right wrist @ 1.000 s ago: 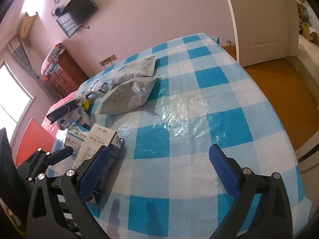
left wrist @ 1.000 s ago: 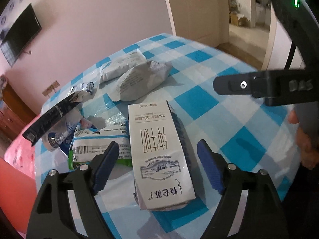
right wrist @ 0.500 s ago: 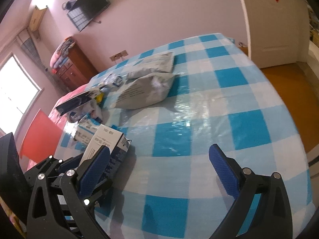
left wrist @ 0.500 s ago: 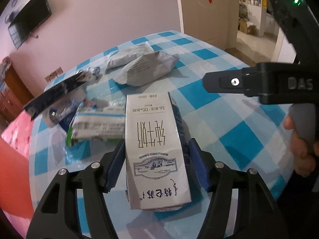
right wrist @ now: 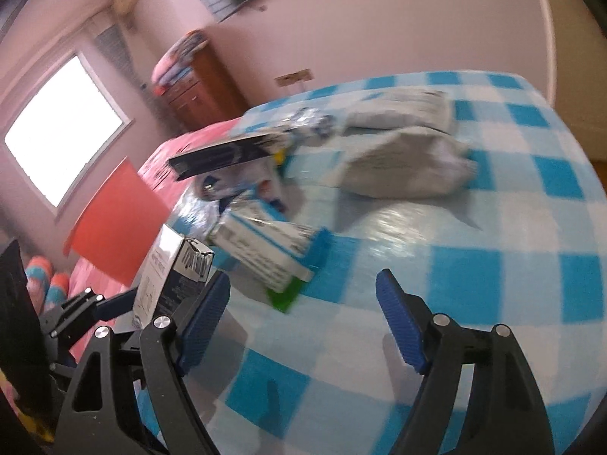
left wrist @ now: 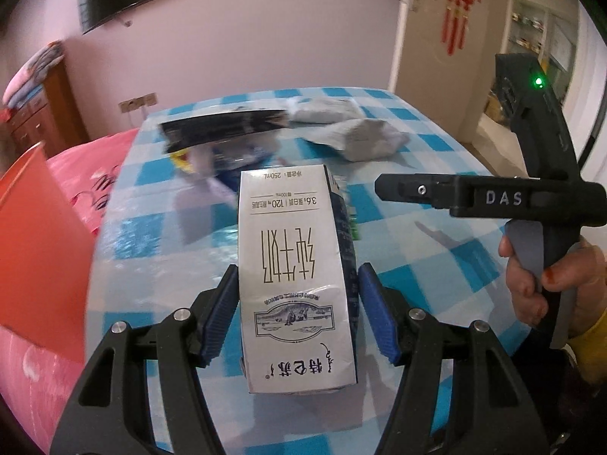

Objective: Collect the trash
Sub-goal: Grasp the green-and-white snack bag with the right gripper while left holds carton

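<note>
Left gripper [left wrist: 299,314] clamped across the lower half of a milk carton [left wrist: 296,265], carried clear of the checked worktop [left wrist: 436,265]; right gripper [right wrist: 303,318] gaping, holding nothing, above the remaining litter: a flat packet [right wrist: 265,250] and grey bags [right wrist: 402,167]. Carton looks light, likely empty, thin card walls that will dent under a hard squeeze, so flat sides are the sound hold. Its underside is hidden, and the blurred far wrappers can't be identified.

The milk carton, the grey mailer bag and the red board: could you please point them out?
milk carton [left wrist: 294,265], left wrist view, white front face.
grey mailer bag [right wrist: 402,168], right wrist view, middle.
red board [left wrist: 36,250], left wrist view, flat face.
</note>
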### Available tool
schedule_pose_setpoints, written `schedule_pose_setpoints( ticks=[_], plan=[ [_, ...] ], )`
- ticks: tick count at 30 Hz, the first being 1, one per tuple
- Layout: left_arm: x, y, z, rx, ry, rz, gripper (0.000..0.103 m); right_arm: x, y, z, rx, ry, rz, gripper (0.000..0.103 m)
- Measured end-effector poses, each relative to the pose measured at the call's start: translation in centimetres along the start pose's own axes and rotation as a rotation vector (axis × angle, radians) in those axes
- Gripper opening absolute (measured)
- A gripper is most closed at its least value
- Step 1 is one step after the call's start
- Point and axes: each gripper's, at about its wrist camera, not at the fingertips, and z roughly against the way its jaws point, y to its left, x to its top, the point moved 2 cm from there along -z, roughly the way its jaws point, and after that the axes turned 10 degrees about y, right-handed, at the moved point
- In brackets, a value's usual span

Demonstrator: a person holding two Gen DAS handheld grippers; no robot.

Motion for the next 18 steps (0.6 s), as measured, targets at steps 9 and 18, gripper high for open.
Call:
schedule_pose_setpoints(
  ticks=[9,18],
  plan=[
    [-1.0,4.1,0.9,0.062,-0.009,0.098,0.064,2.9,3.3,-4.6,-0.029,0.051,0.166,0.086],
    [-1.2,5.9,0.8,0.076,-0.013,0.144,0.064,4.5,4.8,-8.1,-0.102,0.097,0.336,0.088]
  ],
)
